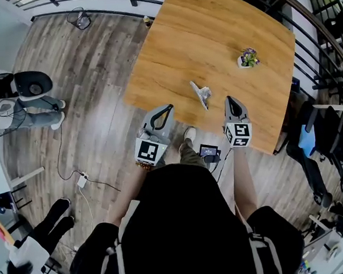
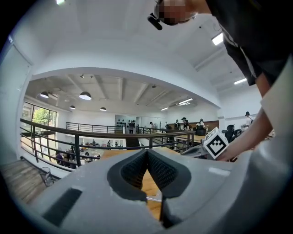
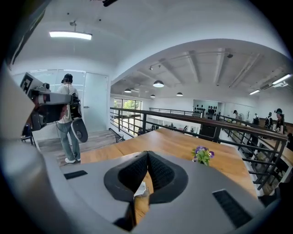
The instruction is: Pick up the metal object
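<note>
The metal object (image 1: 201,94) lies near the front edge of the wooden table (image 1: 211,36), between the left gripper (image 1: 169,108) and right gripper (image 1: 230,100), touching neither. Both grippers are closed and empty. In the right gripper view, the jaws hide most of the object.

Silver metal object (image 1: 201,94); honey-brown grained table (image 1: 211,36); grey-brown plank floor (image 1: 89,69).
</note>
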